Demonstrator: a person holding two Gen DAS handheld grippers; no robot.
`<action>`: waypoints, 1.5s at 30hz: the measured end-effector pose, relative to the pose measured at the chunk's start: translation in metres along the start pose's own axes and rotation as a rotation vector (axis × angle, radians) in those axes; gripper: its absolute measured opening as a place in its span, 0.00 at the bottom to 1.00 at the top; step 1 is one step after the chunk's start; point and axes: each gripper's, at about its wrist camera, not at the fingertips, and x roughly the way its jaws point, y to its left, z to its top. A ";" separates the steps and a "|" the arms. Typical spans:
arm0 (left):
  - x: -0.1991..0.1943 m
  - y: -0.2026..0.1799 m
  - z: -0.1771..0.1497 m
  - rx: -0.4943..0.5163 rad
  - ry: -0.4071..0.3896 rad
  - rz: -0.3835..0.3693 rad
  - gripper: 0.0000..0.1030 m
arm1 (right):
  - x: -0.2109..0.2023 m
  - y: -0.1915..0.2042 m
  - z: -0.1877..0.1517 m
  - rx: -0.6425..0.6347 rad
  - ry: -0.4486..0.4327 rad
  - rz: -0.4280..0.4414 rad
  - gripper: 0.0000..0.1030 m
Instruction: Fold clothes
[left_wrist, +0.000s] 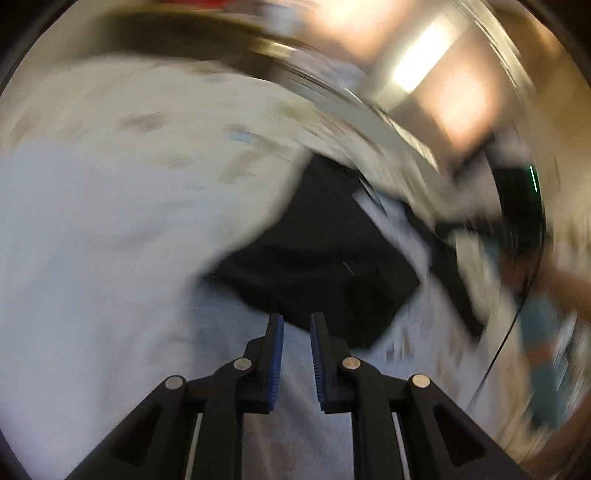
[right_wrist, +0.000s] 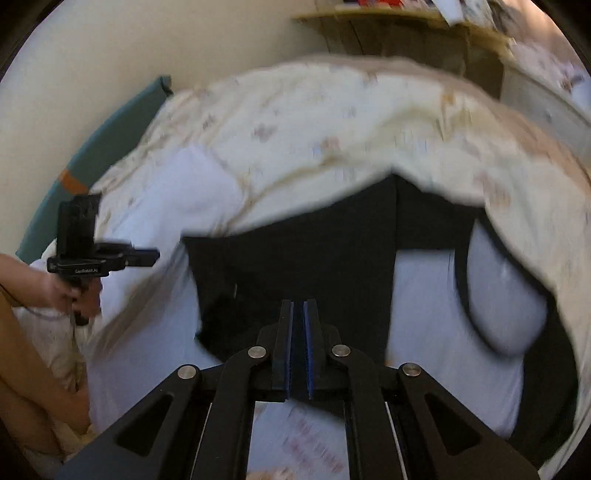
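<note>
Your right gripper (right_wrist: 298, 306) hangs nearly closed, empty, over the black garment (right_wrist: 295, 266) spread on the white sheet (right_wrist: 424, 314). Your left gripper (left_wrist: 296, 321), its 2 fingers slightly parted, grips nothing at the garment's edge.

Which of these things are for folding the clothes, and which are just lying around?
For the folding:
black garment
white garment with black trim
left gripper
right gripper

Just lying about:
patterned quilt
teal headboard
wooden shelf
</note>
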 end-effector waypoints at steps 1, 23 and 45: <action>0.011 -0.021 0.001 0.113 0.039 0.013 0.20 | 0.004 0.006 -0.009 -0.008 0.015 -0.010 0.19; 0.050 -0.131 -0.059 0.699 0.084 0.151 0.00 | -0.006 0.001 -0.079 0.176 0.003 -0.066 0.28; 0.071 -0.138 -0.064 0.797 0.097 0.314 0.01 | -0.018 0.008 -0.105 0.188 0.029 -0.067 0.29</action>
